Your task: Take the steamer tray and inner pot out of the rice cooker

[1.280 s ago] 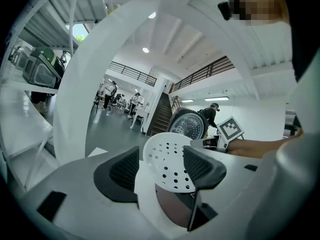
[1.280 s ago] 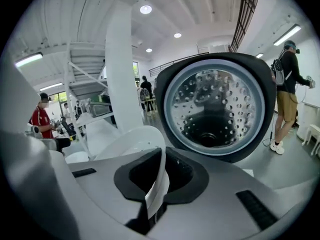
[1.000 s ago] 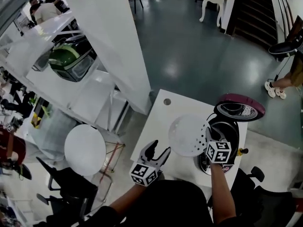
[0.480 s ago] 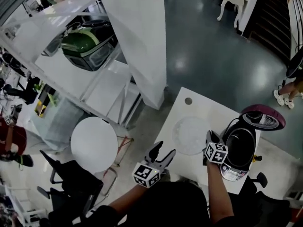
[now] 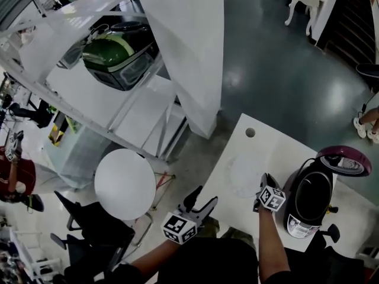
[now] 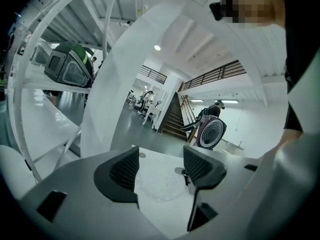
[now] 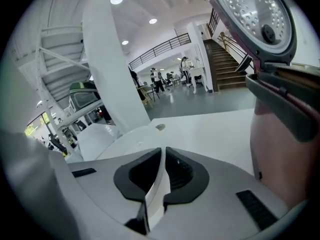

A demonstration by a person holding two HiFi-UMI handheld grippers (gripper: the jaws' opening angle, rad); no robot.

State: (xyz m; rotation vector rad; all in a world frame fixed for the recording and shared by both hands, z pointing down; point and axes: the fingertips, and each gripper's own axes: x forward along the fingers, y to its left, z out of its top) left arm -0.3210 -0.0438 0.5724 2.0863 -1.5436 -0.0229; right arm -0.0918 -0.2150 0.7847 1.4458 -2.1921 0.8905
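The white perforated steamer tray [image 5: 247, 171] lies low over the white table [image 5: 234, 152], left of the rice cooker [image 5: 312, 201]. My right gripper [image 5: 264, 187] is shut on the tray's near rim; in the right gripper view the thin white rim [image 7: 158, 184] is pinched between the pads of my right gripper [image 7: 163, 156]. The cooker's maroon lid [image 5: 345, 160] stands open, and the dark inner pot [image 5: 310, 195] sits inside. My left gripper [image 5: 199, 202] hovers open at the table's near left edge. In the left gripper view, nothing lies between the jaws of my left gripper [image 6: 160, 166], and the tray [image 6: 161, 183] is beyond them.
A round cable hole [image 5: 250, 132] marks the table's far end. Left of the table stand a round white stool top [image 5: 124, 183], a black chair [image 5: 87, 228] and white shelving holding a green appliance [image 5: 115, 55]. A white column [image 5: 189, 52] rises behind.
My right gripper has carried the steamer tray leftward and down, from beside the cooker's opening to the tabletop. The left gripper stays open near the table's edge.
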